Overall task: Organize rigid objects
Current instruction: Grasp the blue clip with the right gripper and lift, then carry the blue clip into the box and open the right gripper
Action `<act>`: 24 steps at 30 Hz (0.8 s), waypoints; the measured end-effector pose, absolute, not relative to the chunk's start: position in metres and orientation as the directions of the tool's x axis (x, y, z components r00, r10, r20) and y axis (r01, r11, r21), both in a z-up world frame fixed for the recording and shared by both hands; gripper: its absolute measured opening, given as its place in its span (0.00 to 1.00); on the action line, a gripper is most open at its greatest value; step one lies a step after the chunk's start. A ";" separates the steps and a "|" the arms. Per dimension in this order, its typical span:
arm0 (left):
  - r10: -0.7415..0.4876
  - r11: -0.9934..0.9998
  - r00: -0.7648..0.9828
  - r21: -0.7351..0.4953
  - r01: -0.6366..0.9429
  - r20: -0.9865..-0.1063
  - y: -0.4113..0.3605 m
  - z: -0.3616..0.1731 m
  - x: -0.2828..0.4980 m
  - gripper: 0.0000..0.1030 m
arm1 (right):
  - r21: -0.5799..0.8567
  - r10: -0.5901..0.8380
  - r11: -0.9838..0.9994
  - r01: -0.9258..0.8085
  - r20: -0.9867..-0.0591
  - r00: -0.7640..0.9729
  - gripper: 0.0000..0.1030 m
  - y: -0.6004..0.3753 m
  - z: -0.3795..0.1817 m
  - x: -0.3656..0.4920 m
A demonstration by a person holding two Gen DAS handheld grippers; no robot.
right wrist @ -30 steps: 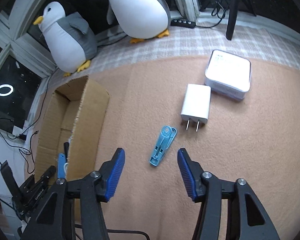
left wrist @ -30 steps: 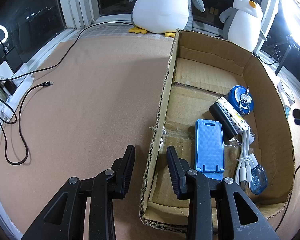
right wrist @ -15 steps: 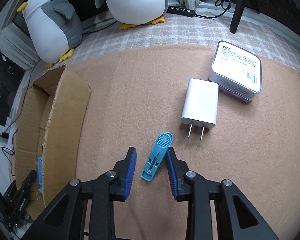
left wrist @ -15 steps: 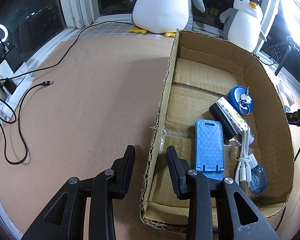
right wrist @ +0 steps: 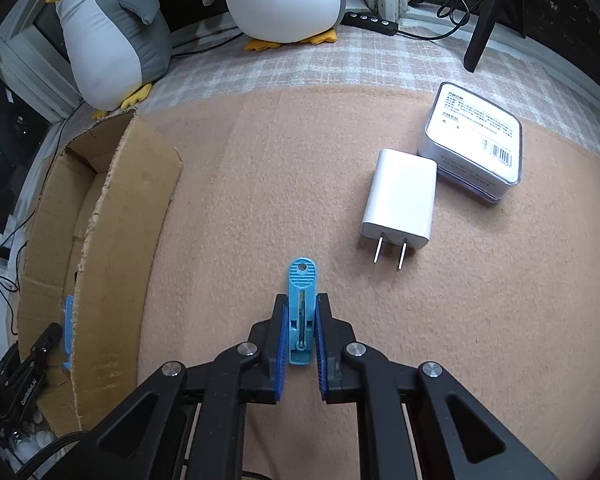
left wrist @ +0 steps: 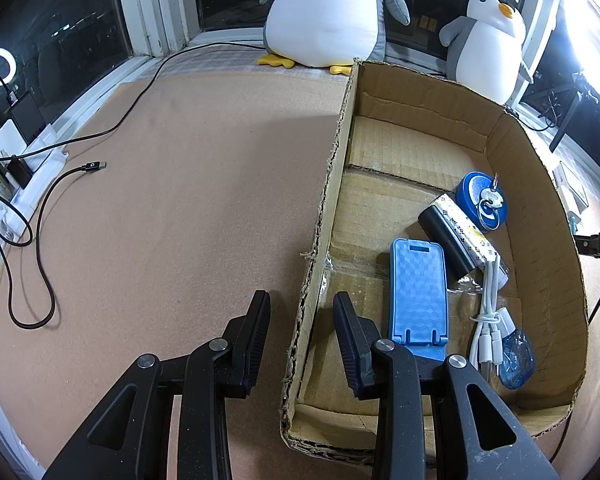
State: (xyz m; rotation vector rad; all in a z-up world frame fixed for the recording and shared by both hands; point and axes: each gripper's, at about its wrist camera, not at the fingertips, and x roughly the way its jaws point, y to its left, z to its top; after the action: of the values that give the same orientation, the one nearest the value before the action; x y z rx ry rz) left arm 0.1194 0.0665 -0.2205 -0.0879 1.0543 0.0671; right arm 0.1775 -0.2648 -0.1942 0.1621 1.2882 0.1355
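Cardboard box (left wrist: 540, 216) sits on the counter (left wrist: 180, 184), its left wall between the parted, empty fingers of the left hand-held gripper (left wrist: 302, 312). Right hand-held gripper (right wrist: 301, 308) is clamped on a blue clip (right wrist: 301, 300) at counter level, near the white charger (right wrist: 400, 200).

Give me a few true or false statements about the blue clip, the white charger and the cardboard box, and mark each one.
1. The right tongs are closed on the blue clip. True.
2. The white charger lies inside the cardboard box. False: it lies on the mat beside the white case.
3. The left tongs straddle the box wall, open. True.
4. The blue phone stand is on the mat. False: it is in the box.
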 end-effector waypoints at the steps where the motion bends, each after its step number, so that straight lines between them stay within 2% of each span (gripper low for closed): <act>1: 0.013 0.994 0.492 -0.040 -0.097 -0.870 0.066 -0.220 0.120 0.35 | 0.200 0.196 0.980 -0.014 -0.940 0.280 0.11 -0.265 -0.191 0.175; 14: 0.012 0.994 0.493 -0.042 -0.099 -0.870 0.066 -0.221 0.120 0.35 | 0.300 0.357 0.932 -0.204 -0.859 0.368 0.11 -0.198 -0.117 0.168; 24: 0.012 0.994 0.493 -0.043 -0.099 -0.870 0.065 -0.220 0.120 0.35 | 0.322 0.445 0.868 -0.378 -0.842 0.304 0.11 -0.105 -0.118 0.163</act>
State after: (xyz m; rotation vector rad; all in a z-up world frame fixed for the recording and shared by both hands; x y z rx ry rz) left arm 0.1198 0.0653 -0.2204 -0.0914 1.0530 0.0673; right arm 0.1630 -0.1049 -0.1181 0.0671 1.1382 0.5453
